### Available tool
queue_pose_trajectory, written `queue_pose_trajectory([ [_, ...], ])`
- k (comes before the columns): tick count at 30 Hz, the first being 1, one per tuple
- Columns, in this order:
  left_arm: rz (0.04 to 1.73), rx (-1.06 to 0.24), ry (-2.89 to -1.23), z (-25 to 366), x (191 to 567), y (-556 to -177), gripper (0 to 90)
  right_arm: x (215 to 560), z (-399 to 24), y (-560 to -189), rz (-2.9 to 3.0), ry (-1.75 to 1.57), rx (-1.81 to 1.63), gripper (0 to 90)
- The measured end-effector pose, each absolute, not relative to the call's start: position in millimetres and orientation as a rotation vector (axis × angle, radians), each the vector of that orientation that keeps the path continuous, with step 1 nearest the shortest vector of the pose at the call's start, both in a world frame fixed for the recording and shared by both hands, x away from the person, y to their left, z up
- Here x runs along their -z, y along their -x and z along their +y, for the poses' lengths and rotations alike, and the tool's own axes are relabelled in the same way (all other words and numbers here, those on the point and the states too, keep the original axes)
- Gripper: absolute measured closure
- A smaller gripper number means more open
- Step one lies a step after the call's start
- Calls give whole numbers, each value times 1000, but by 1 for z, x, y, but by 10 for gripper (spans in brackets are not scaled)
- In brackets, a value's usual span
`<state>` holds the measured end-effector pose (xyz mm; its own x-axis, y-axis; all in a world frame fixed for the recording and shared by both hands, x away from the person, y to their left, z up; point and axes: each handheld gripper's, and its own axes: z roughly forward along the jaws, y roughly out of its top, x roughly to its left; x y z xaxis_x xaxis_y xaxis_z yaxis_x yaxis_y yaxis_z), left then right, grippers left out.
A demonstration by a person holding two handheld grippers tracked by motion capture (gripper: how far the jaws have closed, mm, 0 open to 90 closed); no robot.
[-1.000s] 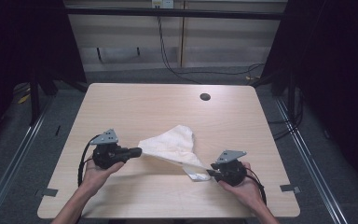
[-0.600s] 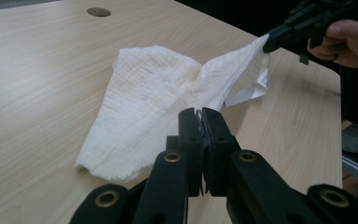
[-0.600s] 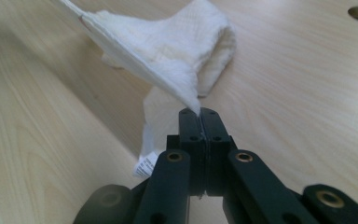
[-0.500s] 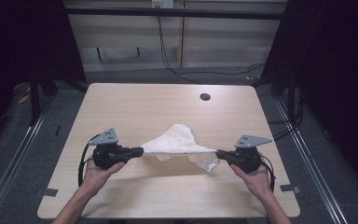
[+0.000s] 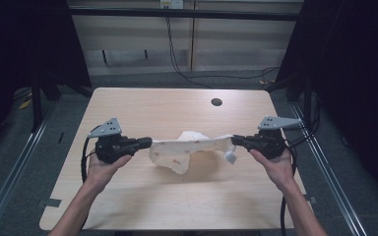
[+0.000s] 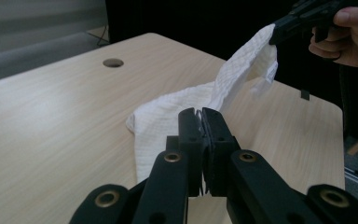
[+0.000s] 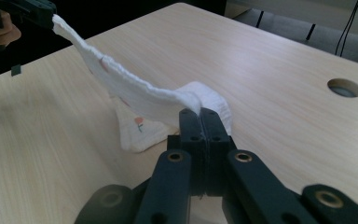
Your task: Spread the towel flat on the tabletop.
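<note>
Both hand-held grippers, left [image 5: 146,143] and right [image 5: 236,140], clench opposite corners of the white cloth [image 5: 187,150]; since a second ago it has been lifted and stretched above the worktop [image 5: 142,108], probably clear of it.

The cloth [image 5: 189,150] hung stretched between the left gripper [image 5: 147,143] at nine o'clock and the right gripper [image 5: 235,140] at three o'clock, barring any straight pass across the middle of the surface [image 5: 142,105]. From the cloth toward twelve o'clock the wood lay bare, broken only by a round hole [image 5: 216,102] near one o'clock. Toward six o'clock, the strip between the two forearms lay free.
</note>
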<state>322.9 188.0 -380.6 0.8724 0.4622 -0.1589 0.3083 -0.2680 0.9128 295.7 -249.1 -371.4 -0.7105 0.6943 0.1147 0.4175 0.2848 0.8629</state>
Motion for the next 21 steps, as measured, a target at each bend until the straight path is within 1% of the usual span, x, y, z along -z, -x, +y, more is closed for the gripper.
queue_pose_trajectory([
  [4,576,-190,-1857,189,368,-326,880,359,-252,-300,2265,-993,-1423,897],
  [7,561,-209,-1837,188,357,-325,880,341,-251,-301,2266,-948,-1437,897],
  [13,533,-220,-1834,186,347,-322,880,321,-251,-301,2255,-909,-1468,897],
  [15,523,-232,-1829,188,340,-320,880,310,-251,-299,2251,-891,-1477,897],
  [21,509,-253,-1832,192,325,-311,879,295,-250,-288,2263,-859,-1479,897],
])
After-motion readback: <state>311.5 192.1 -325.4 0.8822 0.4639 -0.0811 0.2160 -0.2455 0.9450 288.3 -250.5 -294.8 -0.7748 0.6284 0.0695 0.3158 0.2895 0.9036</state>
